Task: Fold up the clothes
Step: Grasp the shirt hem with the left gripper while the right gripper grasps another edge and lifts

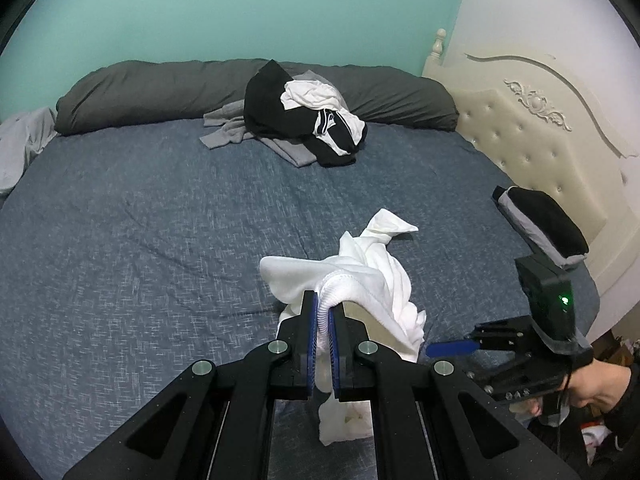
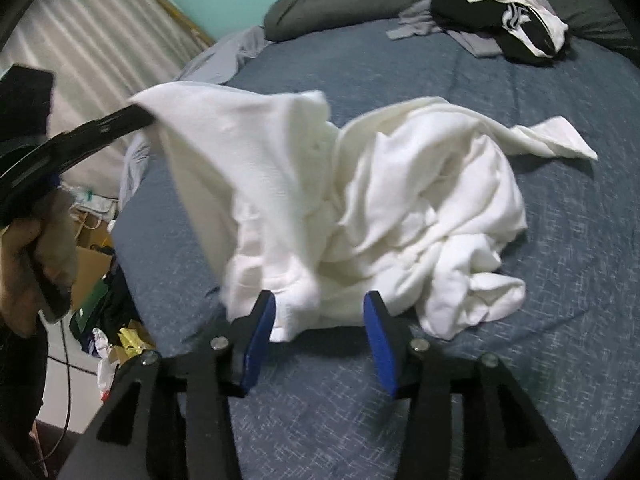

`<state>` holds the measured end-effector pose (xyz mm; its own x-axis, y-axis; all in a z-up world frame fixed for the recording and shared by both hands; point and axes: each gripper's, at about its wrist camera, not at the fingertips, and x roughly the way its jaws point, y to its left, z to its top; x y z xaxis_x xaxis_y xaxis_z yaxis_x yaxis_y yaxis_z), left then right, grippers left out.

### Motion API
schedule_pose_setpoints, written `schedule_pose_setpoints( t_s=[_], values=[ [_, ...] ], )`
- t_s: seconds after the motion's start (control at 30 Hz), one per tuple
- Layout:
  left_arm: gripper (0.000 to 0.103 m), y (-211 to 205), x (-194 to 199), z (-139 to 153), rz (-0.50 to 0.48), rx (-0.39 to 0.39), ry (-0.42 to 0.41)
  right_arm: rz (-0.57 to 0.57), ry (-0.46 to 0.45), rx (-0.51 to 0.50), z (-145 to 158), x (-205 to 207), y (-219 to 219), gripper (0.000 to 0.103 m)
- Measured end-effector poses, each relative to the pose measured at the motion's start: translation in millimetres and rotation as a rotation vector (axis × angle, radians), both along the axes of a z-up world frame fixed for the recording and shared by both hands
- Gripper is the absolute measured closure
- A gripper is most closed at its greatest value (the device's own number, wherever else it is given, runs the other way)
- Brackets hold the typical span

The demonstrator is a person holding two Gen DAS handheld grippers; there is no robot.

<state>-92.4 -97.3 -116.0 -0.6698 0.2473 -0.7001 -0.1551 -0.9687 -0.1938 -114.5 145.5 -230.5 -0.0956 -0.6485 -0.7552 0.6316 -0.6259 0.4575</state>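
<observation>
- Garment count: one white shirt (image 2: 400, 200) lies crumpled on the near middle of my blue bed (image 1: 140, 220), with one mixed pile of dark and white clothes (image 1: 304, 116) at the far side and one folded black stack (image 1: 544, 224) at the right.
- My left gripper (image 1: 325, 312) is clamped on the shirt's ribbed edge, lifting it.
- My right gripper (image 2: 320, 308) stands partly wide, nothing between its pads.

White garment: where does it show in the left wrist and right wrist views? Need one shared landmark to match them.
Left wrist: white garment lower centre, its ribbed edge pinched in the left gripper.
Right wrist: white garment fills the centre, just beyond the open right gripper.
Shared landmark: black and white clothes pile against the grey bolster at the far edge of the bed.
</observation>
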Motion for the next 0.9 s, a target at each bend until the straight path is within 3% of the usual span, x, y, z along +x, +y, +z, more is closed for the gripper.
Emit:
schedule_pose_setpoints(
  t_s=[0.33, 0.4, 0.43, 0.47, 0.63, 0.9],
  values=[
    [0.098, 10.3, -8.6, 11.1, -0.01, -0.001, 0.013, 0.035, -0.045, 0.021, -29.0, -10.8, -25.7, 0.055],
    [0.098, 8.8, -9.4, 13.9, -0.008, 0.001, 0.015, 0.031, -0.025, -0.005, -27.2, -10.7, -22.5, 0.084],
    [0.098, 8.2, -9.5, 15.3, -0.007, -0.002, 0.016, 0.03, -0.001, -0.005, -22.4, -10.1, -21.5, 0.093],
    [0.098, 7.4, -9.6, 16.9, -0.006, -0.005, 0.017, 0.031, 0.023, -0.006, -17.5, -9.7, -20.3, 0.096],
    [0.098, 2.0, -9.6, 29.8, 0.009, -0.009, 0.028, 0.002, 0.121, 0.017, 22.1, -18.7, -2.7, 0.097],
    [0.098, 18.8, -0.6, 77.2, -0.014, -0.025, 0.096, -0.145, 0.292, 0.082, 128.0, -40.1, 48.5, 0.098]
  ],
)
